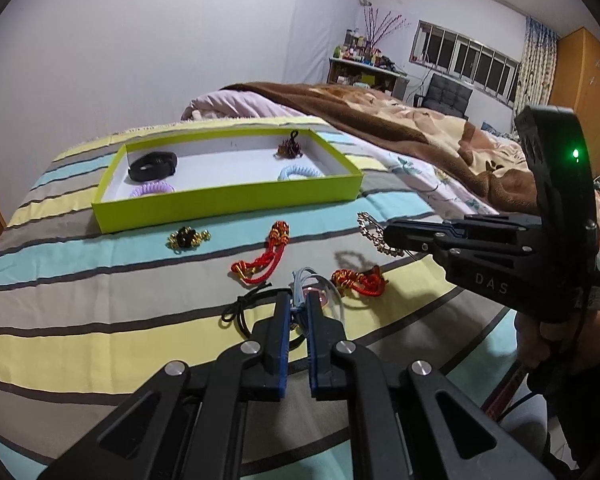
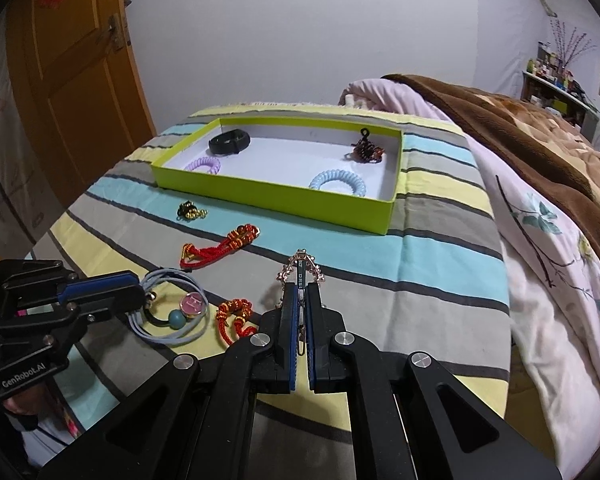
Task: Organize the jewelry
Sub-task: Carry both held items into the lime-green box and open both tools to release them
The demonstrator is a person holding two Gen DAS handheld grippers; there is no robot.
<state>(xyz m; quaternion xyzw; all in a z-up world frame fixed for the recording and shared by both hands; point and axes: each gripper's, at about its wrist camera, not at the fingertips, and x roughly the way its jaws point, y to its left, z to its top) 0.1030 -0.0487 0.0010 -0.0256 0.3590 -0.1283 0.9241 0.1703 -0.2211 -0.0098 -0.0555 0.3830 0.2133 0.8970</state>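
a green tray (image 2: 268, 196) on the striped bed already holds four pieces. in front of it, a gold-black charm (image 2: 191, 210) and two red cords wait; the left gripper (image 2: 142, 292) pinches a grey hair tie (image 2: 168, 308), the right gripper (image 2: 300, 300) a rhinestone clip (image 2: 300, 266).

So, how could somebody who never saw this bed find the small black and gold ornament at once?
Start at the lime-green shallow cardboard box lying on the striped bedsheet. Just outside its long near wall, toward the end where the black wristband lies, sits the small black and gold ornament. The other loose pieces nearby are red cord; this one alone is black, with tiny gold beads.
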